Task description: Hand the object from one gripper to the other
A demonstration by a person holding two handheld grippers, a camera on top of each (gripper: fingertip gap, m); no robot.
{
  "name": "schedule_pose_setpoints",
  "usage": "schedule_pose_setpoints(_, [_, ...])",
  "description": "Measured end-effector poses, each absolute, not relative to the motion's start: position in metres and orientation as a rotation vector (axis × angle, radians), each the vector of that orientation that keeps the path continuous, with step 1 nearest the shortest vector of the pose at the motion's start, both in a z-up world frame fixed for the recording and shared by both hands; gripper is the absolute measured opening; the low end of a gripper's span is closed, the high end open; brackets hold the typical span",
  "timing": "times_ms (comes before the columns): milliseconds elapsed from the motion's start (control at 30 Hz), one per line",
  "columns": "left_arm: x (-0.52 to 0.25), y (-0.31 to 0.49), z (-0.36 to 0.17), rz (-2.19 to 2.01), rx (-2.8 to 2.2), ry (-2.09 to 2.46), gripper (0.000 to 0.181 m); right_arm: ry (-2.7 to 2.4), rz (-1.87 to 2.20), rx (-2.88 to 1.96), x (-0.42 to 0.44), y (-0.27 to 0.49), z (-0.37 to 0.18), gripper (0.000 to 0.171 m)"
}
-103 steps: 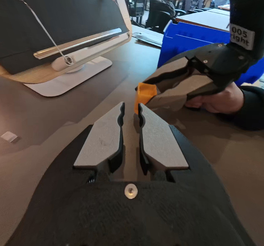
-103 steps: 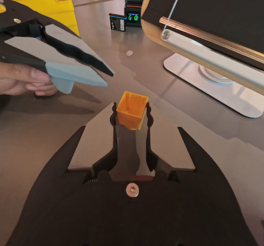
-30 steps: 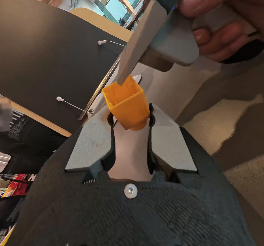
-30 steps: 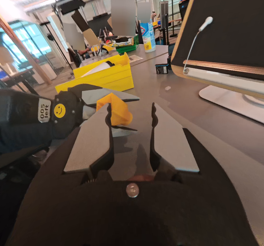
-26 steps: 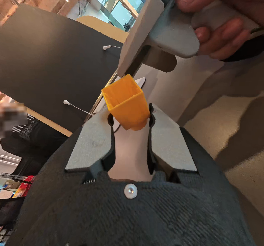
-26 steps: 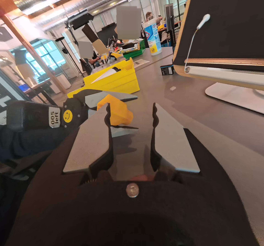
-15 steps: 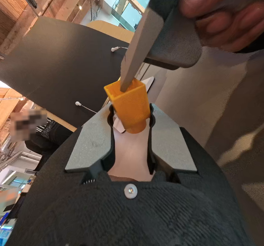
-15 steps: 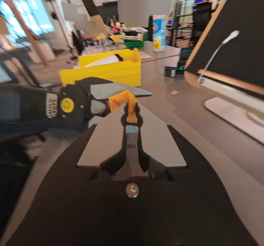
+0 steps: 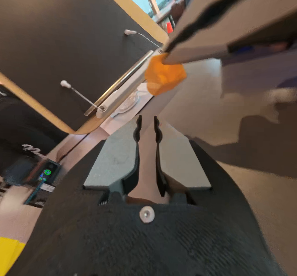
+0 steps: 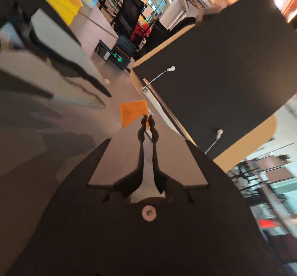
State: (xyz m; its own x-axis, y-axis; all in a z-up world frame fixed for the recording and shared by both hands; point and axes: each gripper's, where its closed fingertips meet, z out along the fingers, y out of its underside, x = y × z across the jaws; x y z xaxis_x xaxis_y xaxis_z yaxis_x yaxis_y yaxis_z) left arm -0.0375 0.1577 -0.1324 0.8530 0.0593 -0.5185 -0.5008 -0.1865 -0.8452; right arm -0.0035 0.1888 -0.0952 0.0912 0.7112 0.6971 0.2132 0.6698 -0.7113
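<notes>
The black-faced book stand (image 10: 225, 59) filled much of both views, but only the right wrist view showed the orange cup's (image 10: 133, 112) open square mouth, its wall pinched between the nearly closed jaws of the right gripper (image 10: 147, 116). The left wrist view showed that cup's blurred underside. The left gripper (image 9: 147, 118) pointed below the cup, jaws slightly parted and empty.

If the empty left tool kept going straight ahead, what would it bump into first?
Probably the white base of the black stand; the left tool points just below the orange cup. Blur makes depth uncertain.
</notes>
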Motion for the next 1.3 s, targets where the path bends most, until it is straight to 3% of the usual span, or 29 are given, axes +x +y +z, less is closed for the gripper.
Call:
schedule_pose_setpoints(33, [-0.042,0.155,-0.127,0.447,-1.690,0.275,0.013,-1.479,0.389,-0.763,-0.003,0.187,-0.094,0.000])
schedule_pose_setpoints(200, [-0.031,0.137,-0.117,-0.504,-1.677,-0.066,0.034,-1.435,0.162,-0.544,0.001,0.181,-0.083,0.000])
schedule_pose_setpoints(333, [-0.049,0.126,-0.106,-0.902,-1.506,-0.271,0.029,-1.402,0.014,-0.351,0.004,0.157,-0.080,0.000])
schedule_pose_setpoints(367, [-0.046,0.126,-0.109,-0.939,-1.529,-0.258,0.035,-1.380,-0.016,-0.303,0.004,0.149,-0.077,0.000])
schedule_pose_setpoints(433, [-0.036,0.129,-0.118,-0.987,-1.597,-0.256,0.069,-1.355,-0.066,-0.229,0.004,0.135,-0.077,0.000])
schedule_pose_setpoints(467, [-0.027,0.129,-0.116,-1.067,-1.582,-0.251,0.076,-1.359,-0.073,-0.193,0.003,0.127,-0.079,0.000])
schedule_pose_setpoints(600, [-0.006,0.122,-0.102,-1.333,-1.488,-0.207,0.065,-1.383,-0.094,-0.083,0.000,0.102,-0.090,0.000])
schedule_pose_setpoints(700, [-0.002,0.119,-0.105,-1.257,-1.522,-0.139,0.045,-1.403,-0.106,-0.082,-0.003,0.101,-0.097,0.000])
schedule_pose_setpoints(867, [-0.022,0.122,-0.103,-1.005,-1.542,-0.116,0.040,-1.440,0.034,-0.167,-0.004,0.106,-0.105,0.001])
schedule_pose_setpoints(967, [-0.040,0.121,-0.096,-0.874,-1.500,-0.140,0.040,-1.592,0.380,-0.330,0.005,0.106,-0.117,0.000])
schedule_pose_setpoints(1167, [-0.056,0.122,-0.092,-0.164,-1.565,0.065,0.040,-1.504,1.250,-1.000,0.009,0.143,-0.095,0.059])
schedule_pose_setpoints(1300, [-0.023,0.124,-0.092,0.366,-1.536,0.409,0.040,-1.370,1.622,-1.222,0.007,0.153,-0.087,0.069])
